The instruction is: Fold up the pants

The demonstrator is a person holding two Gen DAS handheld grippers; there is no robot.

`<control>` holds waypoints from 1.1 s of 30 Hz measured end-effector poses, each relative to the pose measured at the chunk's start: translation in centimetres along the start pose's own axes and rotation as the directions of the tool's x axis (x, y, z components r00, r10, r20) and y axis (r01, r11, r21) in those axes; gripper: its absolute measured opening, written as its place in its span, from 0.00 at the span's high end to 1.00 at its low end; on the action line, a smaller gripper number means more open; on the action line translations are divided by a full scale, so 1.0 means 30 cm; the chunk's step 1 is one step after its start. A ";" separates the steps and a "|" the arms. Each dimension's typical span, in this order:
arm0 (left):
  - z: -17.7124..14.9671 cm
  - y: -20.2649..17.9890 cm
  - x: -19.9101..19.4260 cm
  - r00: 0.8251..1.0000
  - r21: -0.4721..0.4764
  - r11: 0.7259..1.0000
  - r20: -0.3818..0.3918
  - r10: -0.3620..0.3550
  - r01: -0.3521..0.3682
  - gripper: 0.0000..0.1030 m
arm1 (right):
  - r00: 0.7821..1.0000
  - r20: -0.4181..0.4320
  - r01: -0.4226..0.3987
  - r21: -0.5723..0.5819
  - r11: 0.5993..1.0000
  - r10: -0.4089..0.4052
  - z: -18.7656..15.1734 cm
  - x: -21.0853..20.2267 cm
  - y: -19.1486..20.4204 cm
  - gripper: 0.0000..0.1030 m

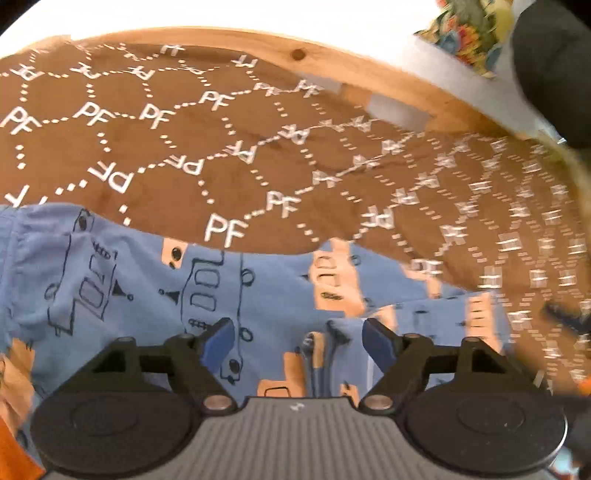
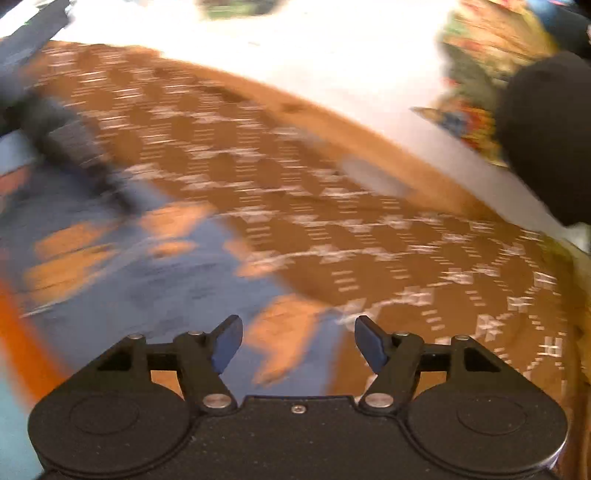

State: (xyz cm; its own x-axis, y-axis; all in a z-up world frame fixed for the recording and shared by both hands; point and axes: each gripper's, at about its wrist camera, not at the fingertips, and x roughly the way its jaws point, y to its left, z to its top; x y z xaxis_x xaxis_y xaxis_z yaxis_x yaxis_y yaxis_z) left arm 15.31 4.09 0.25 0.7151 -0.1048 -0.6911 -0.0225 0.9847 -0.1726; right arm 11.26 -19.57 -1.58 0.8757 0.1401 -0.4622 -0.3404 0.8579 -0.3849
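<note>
Blue pants (image 1: 155, 280) printed with orange and outlined vehicles lie on a brown cloth (image 1: 184, 122) with white "PF" hexagon marks. My left gripper (image 1: 298, 338) is open just above the pants, with nothing between its blue fingertips (image 1: 221, 338). In the right wrist view, heavily blurred, the pants (image 2: 147, 273) fill the lower left and my right gripper (image 2: 298, 338) is open over their edge, next to the brown cloth (image 2: 406, 258). A dark blurred shape (image 2: 66, 147) at the upper left may be the other gripper.
The cloth covers a wooden-edged surface (image 1: 332, 62). A colourful floral fabric (image 1: 469, 33) and a black rounded object (image 1: 554, 74) are at the far right; both show in the right wrist view too (image 2: 480, 74) (image 2: 546, 140). An orange strip (image 2: 22, 343) runs at the left.
</note>
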 end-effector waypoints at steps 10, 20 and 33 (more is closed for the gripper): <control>-0.061 -0.013 -0.041 0.993 0.114 0.987 0.040 0.112 -0.116 0.19 | 0.985 -0.124 0.127 0.057 0.990 -0.119 -0.062 0.132 -0.155 0.30; -0.251 -0.070 -0.109 0.995 0.120 0.988 -0.004 0.102 -0.101 0.11 | 0.996 -0.086 -0.020 -0.059 0.998 0.015 -0.191 -0.133 0.079 0.17; -0.237 -0.053 -0.127 0.996 0.106 0.990 -0.020 0.092 -0.089 0.08 | 0.998 -0.060 -0.020 -0.008 1.000 0.019 -0.198 -0.168 0.072 0.08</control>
State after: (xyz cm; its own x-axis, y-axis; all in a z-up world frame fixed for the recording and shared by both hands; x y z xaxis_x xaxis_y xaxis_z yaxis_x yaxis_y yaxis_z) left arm 7.64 1.94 -1.83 0.6960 -0.0165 -0.7178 -0.0122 0.9993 -0.0347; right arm 4.08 -21.37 -4.83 0.8468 0.1268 -0.5166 -0.3604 0.8510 -0.3819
